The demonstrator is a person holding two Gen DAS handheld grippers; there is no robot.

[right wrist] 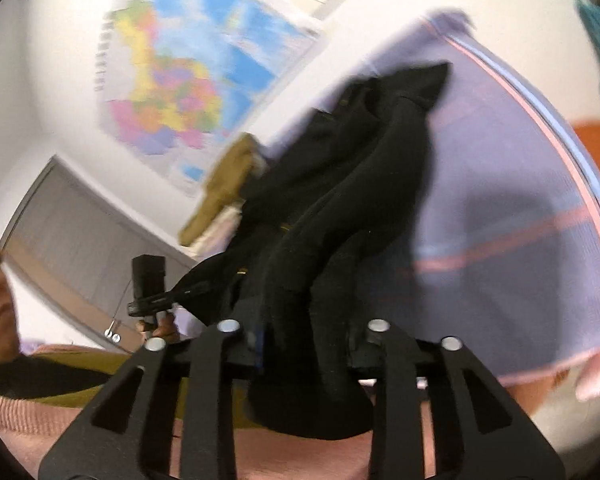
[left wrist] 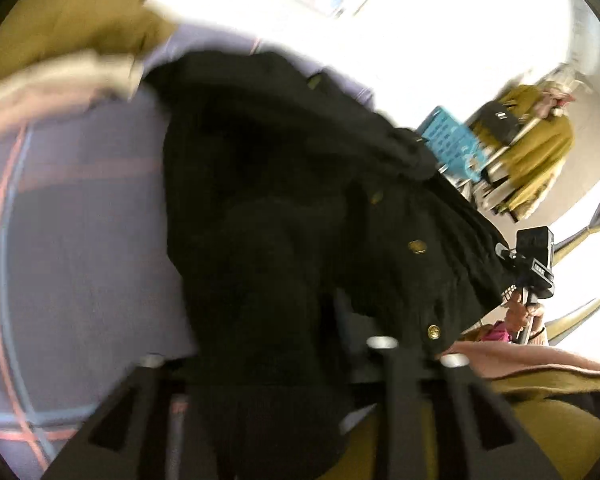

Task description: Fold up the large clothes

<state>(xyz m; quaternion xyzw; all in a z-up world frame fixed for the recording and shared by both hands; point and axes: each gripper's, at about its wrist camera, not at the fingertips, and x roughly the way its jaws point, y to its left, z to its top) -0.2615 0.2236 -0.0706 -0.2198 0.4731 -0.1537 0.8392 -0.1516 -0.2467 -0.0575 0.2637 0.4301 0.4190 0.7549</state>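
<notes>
No readable writing, map [right wrist: 180, 92] blurred. Both tongs, left [left wrist: 276, 364] and right [right wrist: 304, 344], clamped on black coat [left wrist: 284, 184]; olive garment [left wrist: 80, 20] at bedsheet [left wrist: 88, 240] far edge.

Black brass-buttoned coat [left wrist: 284, 184] bunched; draped over lavender sheet [left wrist: 80, 216].

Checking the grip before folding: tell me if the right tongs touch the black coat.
Touching. The right wrist view shows the black coat bunched between the right tongs.
</notes>
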